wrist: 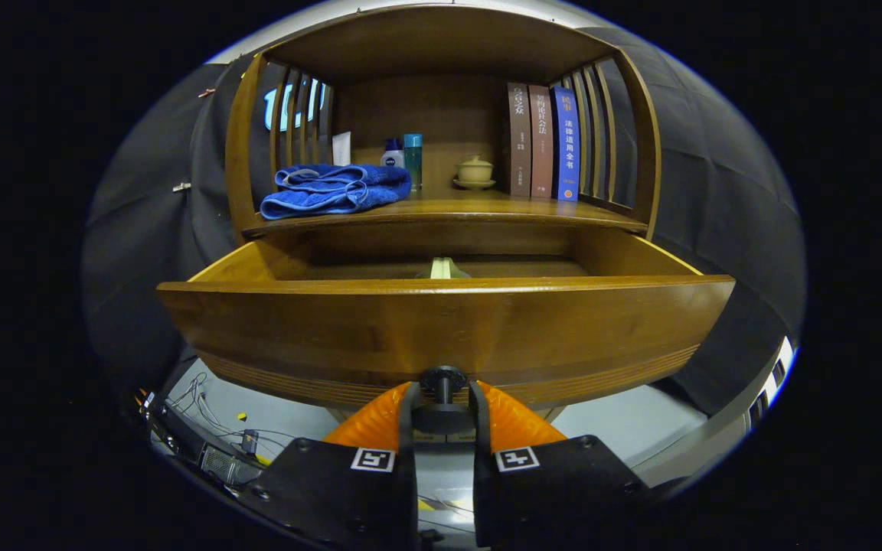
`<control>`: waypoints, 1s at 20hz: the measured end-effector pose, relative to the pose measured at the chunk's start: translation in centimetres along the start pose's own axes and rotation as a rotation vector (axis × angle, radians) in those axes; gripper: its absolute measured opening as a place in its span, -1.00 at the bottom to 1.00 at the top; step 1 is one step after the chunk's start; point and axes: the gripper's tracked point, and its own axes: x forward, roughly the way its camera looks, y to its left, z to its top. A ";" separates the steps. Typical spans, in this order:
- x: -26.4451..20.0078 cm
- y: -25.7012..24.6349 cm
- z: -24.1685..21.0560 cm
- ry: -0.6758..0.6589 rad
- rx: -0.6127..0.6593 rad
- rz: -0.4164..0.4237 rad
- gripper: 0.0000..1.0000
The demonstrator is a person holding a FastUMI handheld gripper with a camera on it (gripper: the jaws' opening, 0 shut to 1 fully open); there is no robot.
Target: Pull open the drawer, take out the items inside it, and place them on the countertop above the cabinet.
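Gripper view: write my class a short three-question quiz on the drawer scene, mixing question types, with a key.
1. True or false: the drawer is pulled open.
2. The gripper fingers close on: A) the blue towel B) the drawer knob C) a book.
3. Fill in: the pale item lies inside the ____.

Key: 1 true; 2 B; 3 drawer.
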 end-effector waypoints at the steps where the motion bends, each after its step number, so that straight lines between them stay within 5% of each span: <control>1: -0.5 -0.1 -0.3 0.006 0.001 -0.001 -0.34; 11: -2.7 0.1 -2.3 0.042 0.008 -0.007 -0.35; 14: -3.6 0.1 -2.5 0.057 0.010 0.004 -0.01; 17: -5.2 -0.6 -2.2 0.054 0.044 -0.004 1.00; 20: -7.9 -0.4 1.3 0.004 0.060 0.014 1.00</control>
